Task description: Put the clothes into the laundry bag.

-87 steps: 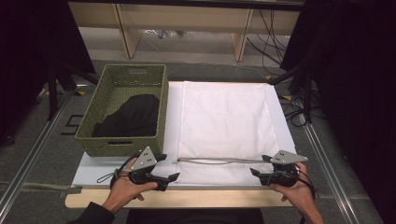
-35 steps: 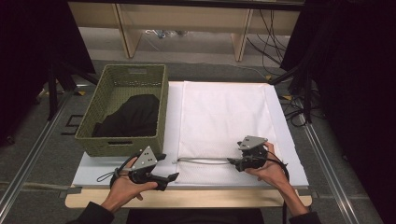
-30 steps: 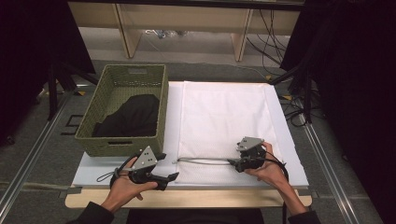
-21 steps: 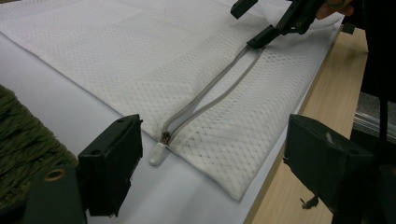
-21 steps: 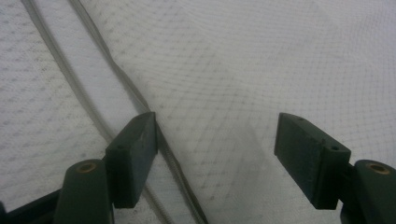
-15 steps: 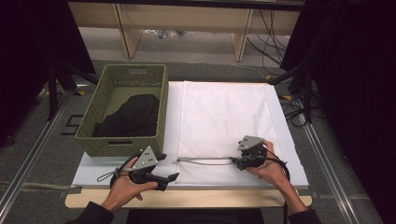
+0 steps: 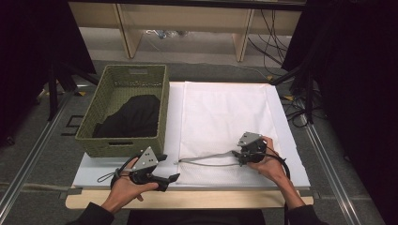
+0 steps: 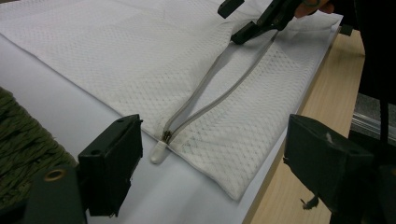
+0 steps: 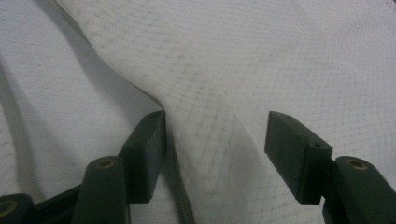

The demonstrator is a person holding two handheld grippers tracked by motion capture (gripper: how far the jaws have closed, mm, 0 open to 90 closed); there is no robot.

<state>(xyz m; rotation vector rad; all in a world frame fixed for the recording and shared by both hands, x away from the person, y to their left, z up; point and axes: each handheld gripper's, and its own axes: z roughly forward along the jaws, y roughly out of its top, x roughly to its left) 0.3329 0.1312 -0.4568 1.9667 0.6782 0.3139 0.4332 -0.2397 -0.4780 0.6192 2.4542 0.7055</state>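
I count one white mesh bag (image 7: 225,119), one green basket (image 7: 124,112), one dark cloth (image 7: 129,117), two grippers.

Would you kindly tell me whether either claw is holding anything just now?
Nothing yet: the right claw, closing, straddles the mesh bag's upper zipper edge unpinched; the left claw is open.

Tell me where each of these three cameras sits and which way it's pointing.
High view: above the person's side, looking forward and down on the table, basket and mesh bag; both forearms and hands show.
Left gripper view: rides the left gripper, looking across the bag's open zipper; its open jaws show.
Right gripper view: rides the right gripper, close over the mesh, jaws just closing around a fabric fold.
Shared: the first two both show the right gripper at the zipper's far end.
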